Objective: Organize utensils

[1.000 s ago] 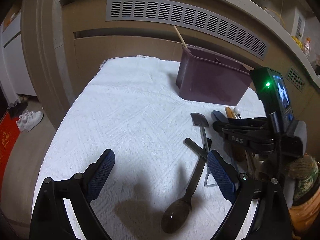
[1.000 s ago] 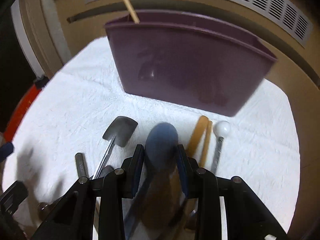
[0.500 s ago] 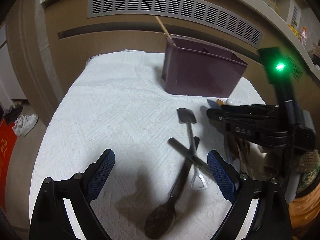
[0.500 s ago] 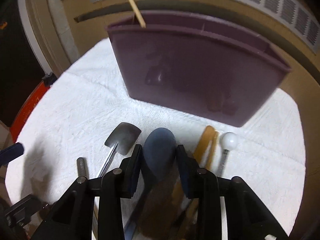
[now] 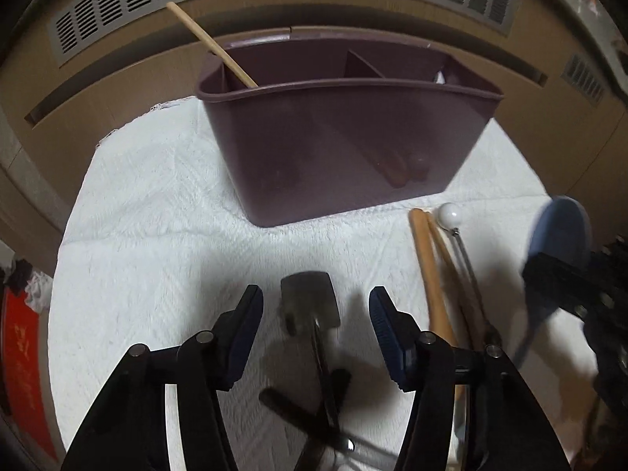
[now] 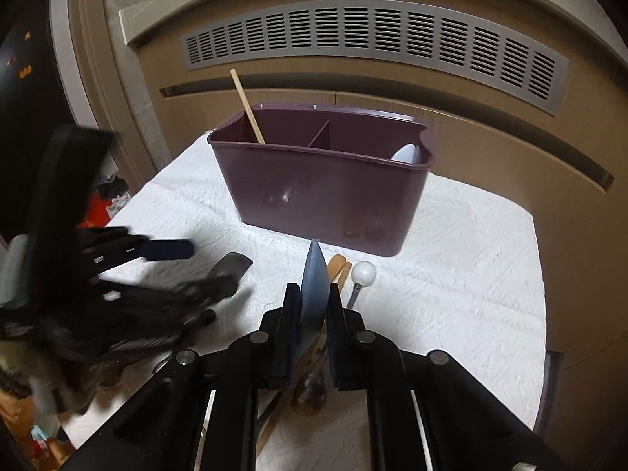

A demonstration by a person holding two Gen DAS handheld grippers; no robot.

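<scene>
Blue spoon (image 6: pixel 314 286) pinched in right claw (image 6: pixel 312 306); left claw (image 5: pixel 316 314) spread around spatula (image 5: pixel 310 298).

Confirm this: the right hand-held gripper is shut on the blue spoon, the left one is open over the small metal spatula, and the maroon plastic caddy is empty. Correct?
Not quite: the maroon plastic caddy is not empty. The right wrist view shows a wooden stick in its left compartment and a white utensil at its right end. The right hand-held gripper is shut on the blue spoon; the left hand-held gripper is open over the small metal spatula.

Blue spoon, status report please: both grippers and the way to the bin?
Right gripper shut on blue spoon, lifted. Left gripper open around metal spatula. Purple bin ahead, path clear.
</scene>
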